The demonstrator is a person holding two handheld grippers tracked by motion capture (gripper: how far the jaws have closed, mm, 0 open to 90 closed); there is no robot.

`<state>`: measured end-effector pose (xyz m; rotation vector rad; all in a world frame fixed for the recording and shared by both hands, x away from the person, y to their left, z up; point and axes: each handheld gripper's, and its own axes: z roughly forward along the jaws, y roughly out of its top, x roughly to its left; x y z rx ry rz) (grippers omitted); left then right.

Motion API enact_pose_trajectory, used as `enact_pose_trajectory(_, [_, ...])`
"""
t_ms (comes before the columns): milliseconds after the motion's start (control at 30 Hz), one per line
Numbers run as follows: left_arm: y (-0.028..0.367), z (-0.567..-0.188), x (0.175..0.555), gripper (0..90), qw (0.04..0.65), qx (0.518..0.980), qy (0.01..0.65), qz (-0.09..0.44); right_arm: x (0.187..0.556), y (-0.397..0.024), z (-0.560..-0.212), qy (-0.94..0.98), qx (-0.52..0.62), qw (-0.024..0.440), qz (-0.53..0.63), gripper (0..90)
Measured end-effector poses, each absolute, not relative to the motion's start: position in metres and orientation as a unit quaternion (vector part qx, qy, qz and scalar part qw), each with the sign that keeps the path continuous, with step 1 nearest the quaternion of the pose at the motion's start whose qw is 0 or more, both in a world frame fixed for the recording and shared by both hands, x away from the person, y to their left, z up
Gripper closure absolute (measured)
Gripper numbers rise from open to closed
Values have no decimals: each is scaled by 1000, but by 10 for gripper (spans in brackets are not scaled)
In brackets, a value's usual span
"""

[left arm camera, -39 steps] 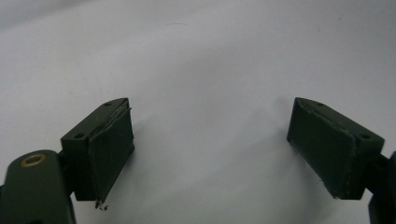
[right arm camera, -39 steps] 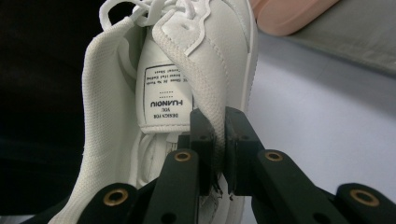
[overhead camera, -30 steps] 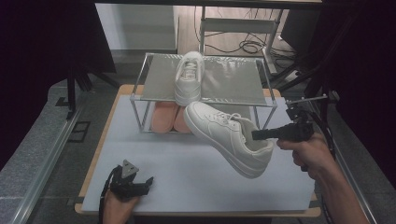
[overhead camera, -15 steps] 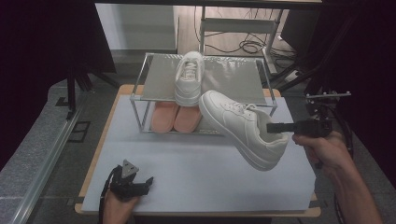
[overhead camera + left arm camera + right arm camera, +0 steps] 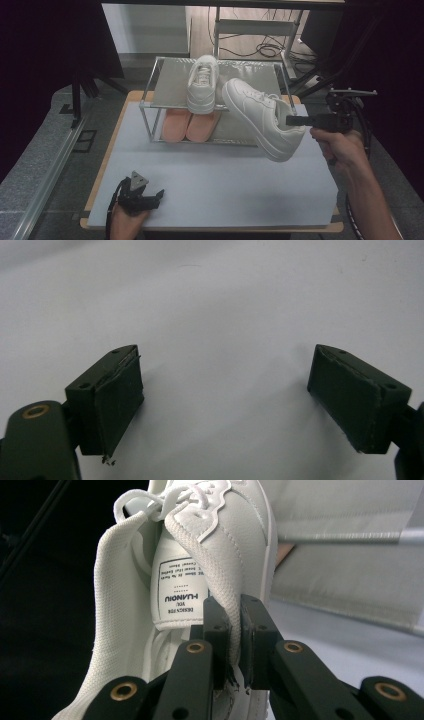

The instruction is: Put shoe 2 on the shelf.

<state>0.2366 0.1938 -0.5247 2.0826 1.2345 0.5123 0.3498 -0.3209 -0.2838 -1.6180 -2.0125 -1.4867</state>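
A white sneaker (image 5: 260, 117) hangs tilted in the air in front of the right part of the metal shoe rack (image 5: 170, 95), toe toward the rack's top shelf. My right gripper (image 5: 291, 120) is shut on the collar edge of this sneaker (image 5: 220, 560), its jaws pinching the fabric beside the tongue label. A second white sneaker (image 5: 202, 84) stands on the rack's top shelf. Near the table's front left corner my left gripper (image 5: 157, 195) rests low over the grey mat (image 5: 215, 305), open, with nothing between its black pads (image 5: 120, 400).
A pair of orange-pink insoles or soles (image 5: 189, 125) lies under the rack's shelf. The grey mat (image 5: 220, 175) covers a wooden table (image 5: 97, 180). Cables (image 5: 260, 47) and a stand lie on the floor behind.
My right gripper has carried the white sneaker up and away from me, toward the right side of the rack's top shelf. The left gripper has stayed where it was.
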Motion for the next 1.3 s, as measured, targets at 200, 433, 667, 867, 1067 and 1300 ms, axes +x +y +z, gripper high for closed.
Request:
enact_pose_trajectory(200, [194, -525, 236, 144, 327, 795, 471, 197, 364, -312, -283, -651, -565, 68, -503, 835])
enact_pose_trajectory(433, [194, -525, 237, 144, 328, 795, 471, 196, 382, -298, -288, -626, -587, 62, -510, 832])
enact_pose_trajectory(667, [194, -525, 236, 144, 328, 795, 471, 197, 399, -283, -289, -599, -618, 32, -509, 826])
enact_pose_trajectory(867, [194, -525, 236, 145, 328, 795, 471, 197, 406, -273, -290, -584, -632, 17, -509, 805])
enact_pose_trajectory(1067, [194, -525, 236, 146, 326, 797, 469, 198, 408, -261, -286, -596, -625, 4, -505, 769])
enact_pose_trajectory(1300, [194, -525, 236, 146, 326, 797, 469, 197, 410, -257, -284, -607, -611, -3, -509, 709])
